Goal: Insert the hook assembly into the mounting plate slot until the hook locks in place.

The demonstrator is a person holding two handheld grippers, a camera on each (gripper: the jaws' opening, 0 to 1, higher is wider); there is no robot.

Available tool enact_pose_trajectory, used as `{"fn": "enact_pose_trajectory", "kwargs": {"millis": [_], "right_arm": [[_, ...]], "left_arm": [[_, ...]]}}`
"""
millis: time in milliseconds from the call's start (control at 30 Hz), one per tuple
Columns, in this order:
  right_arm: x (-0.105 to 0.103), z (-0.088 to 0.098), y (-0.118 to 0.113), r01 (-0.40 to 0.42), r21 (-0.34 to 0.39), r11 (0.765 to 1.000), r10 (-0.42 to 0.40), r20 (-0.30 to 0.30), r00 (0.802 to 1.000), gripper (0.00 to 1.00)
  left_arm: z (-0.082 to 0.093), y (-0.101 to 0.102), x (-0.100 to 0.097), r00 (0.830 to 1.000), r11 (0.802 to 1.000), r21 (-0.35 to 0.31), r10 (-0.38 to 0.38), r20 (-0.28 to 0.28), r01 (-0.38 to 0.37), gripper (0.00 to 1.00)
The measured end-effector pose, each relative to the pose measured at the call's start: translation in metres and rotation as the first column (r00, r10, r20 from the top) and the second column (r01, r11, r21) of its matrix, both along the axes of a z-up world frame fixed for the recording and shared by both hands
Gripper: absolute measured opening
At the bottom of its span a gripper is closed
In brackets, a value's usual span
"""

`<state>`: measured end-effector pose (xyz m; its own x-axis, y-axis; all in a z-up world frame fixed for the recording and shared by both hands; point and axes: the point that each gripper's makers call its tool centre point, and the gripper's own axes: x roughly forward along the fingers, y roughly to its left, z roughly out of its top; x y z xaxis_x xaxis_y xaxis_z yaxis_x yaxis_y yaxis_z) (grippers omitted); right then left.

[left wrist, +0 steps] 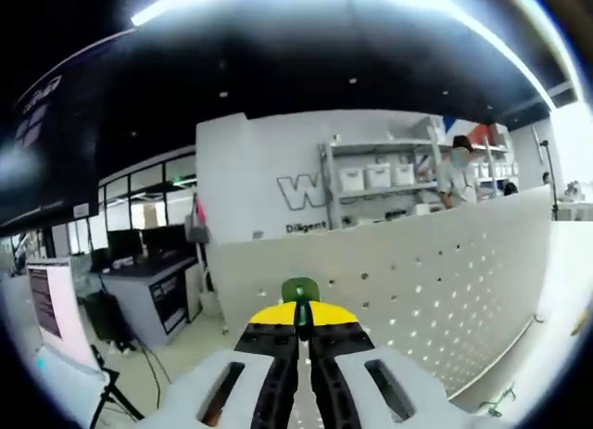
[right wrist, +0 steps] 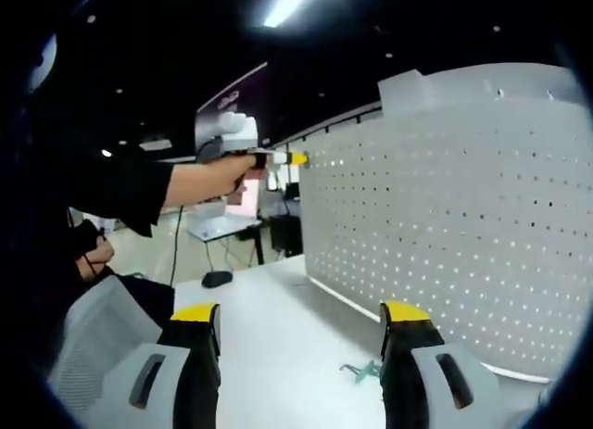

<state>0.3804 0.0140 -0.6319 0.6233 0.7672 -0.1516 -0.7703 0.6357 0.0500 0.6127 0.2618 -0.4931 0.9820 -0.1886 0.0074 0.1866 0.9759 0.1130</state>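
Note:
My left gripper (left wrist: pixel 299 320) is shut on a small green hook (left wrist: pixel 300 291) that sticks up between its yellow-tipped jaws. The white perforated mounting plate (left wrist: pixel 435 290) stands upright to the right of it. In the right gripper view a hand holds the left gripper (right wrist: pixel 295 157) up high, its tip close to the left edge of the mounting plate (right wrist: pixel 463 234); whether it touches is unclear. My right gripper (right wrist: pixel 298 314) is open and holds nothing, low over the white table (right wrist: pixel 278 336). A second green hook (right wrist: pixel 361 370) lies on the table by the plate's foot, also seen as a green hook (left wrist: pixel 500 399).
A small black object (right wrist: pixel 217 278) lies at the table's far left edge. A person's dark sleeve (right wrist: pixel 120 193) reaches across from the left. Behind the plate are shelves with white boxes (left wrist: pixel 375 177), and a person (left wrist: pixel 459 174) stands there. Desks (left wrist: pixel 153 281) fill the room's left.

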Motion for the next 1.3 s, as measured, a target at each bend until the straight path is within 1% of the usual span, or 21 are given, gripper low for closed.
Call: {"fn": "enact_pose_trajectory", "kwargs": {"millis": [67,200,333,467,600,667,833,1000,1100,1133,1167,1300], "right_arm": [[0.0,0.0,0.0,0.001,0.0,1.0,-0.001,0.0,1.0,0.71],[0.0,0.001,-0.002,0.004,0.001,1.0,-0.004,-0.001,1.0,0.71],[0.001,0.001,-0.003,0.008,-0.001,1.0,-0.008,-0.001,1.0,0.7],[0.001,0.001,-0.003,0.005,-0.004,1.0,-0.005,-0.005,1.0,0.7],[0.001,-0.001,-0.003,0.003,-0.011,1.0,-0.003,-0.01,1.0,0.7],[0.001,0.0,-0.003,0.005,-0.011,1.0,-0.005,-0.011,1.0,0.69],[0.001,-0.002,-0.004,0.008,-0.016,1.0,-0.009,-0.016,1.0,0.69],[0.0,-0.004,-0.003,0.009,-0.018,1.0,-0.009,-0.022,1.0,0.69],[0.0,-0.006,-0.003,0.006,-0.021,1.0,-0.007,-0.028,1.0,0.68],[0.0,-0.007,-0.002,0.006,-0.023,1.0,-0.007,-0.03,1.0,0.68],[0.0,-0.008,-0.002,0.005,-0.025,1.0,-0.006,-0.031,0.999,0.68],[0.0,-0.008,-0.003,0.009,-0.022,1.0,-0.009,-0.032,0.999,0.68]], "left_arm": [[0.001,0.0,0.002,1.0,1.0,0.026,0.002,0.009,-0.002,0.02],[-0.002,0.002,0.005,1.0,0.999,0.041,0.007,0.004,-0.007,0.02],[-0.004,0.004,0.006,1.0,0.999,0.041,0.004,-0.001,-0.004,0.02],[-0.004,0.002,0.008,1.0,0.999,0.043,-0.002,0.005,0.001,0.02],[-0.004,0.002,0.009,1.0,0.998,0.065,-0.002,0.009,0.002,0.02],[-0.005,0.002,0.01,1.0,0.998,0.057,-0.006,0.01,0.006,0.02],[-0.005,0.002,0.011,1.0,0.996,0.088,-0.013,0.022,0.011,0.02],[-0.004,0.002,0.011,1.0,0.996,0.085,-0.015,0.02,0.014,0.02],[-0.003,0.002,0.011,1.0,0.999,0.049,-0.011,0.019,0.01,0.02],[-0.003,0.002,0.011,1.0,0.998,0.054,-0.013,0.017,0.012,0.02],[-0.005,0.002,0.012,1.0,0.997,0.077,-0.011,0.009,0.01,0.02],[-0.004,0.001,0.012,1.0,0.997,0.081,-0.004,0.007,0.004,0.02]]}}
